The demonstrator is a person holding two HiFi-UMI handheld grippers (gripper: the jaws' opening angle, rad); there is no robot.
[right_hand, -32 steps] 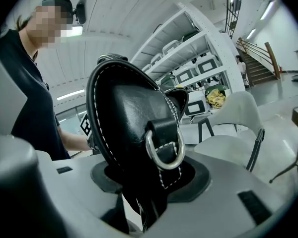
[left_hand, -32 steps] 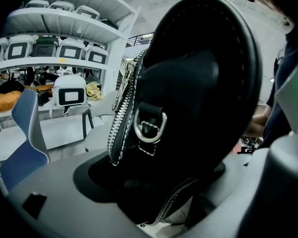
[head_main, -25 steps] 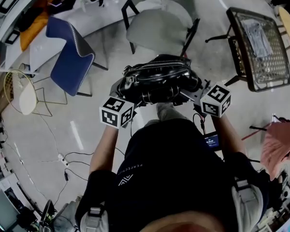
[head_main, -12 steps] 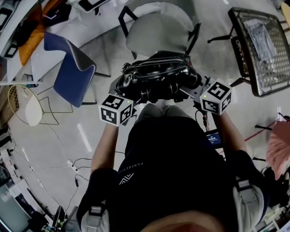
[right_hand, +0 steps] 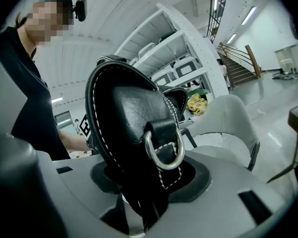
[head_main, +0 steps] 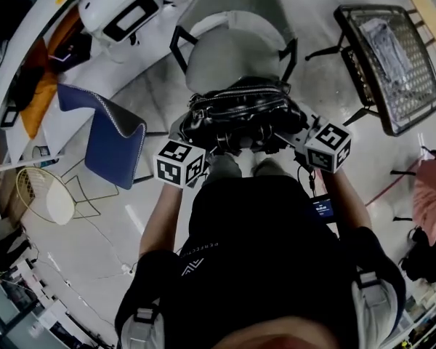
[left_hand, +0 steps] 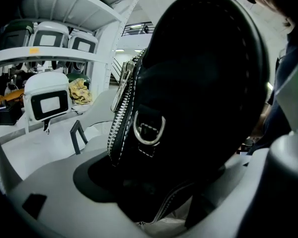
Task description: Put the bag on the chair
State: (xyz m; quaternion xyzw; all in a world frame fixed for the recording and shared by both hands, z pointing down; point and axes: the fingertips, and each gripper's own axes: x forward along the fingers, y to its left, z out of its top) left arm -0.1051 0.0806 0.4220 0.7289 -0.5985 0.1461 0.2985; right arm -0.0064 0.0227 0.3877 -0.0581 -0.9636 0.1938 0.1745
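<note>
Bag [head_main: 240, 115]: black leather-look hide, smooth and glossy, with white contrast stitching, a bright metal zip [left_hand: 120, 113] and a polished metal D-ring [right_hand: 164, 150] on a stitched tab. Chair [head_main: 229, 57]: pale grey shell, smooth and matt, on a black frame; blue chair [head_main: 109, 147]: matt blue covering with a white-stitched edge; mesh chair [head_main: 414, 86]: dark metal wire lattice. Floor [head_main: 320, 93]: light grey, hard and polished, with a faint sheen.
</note>
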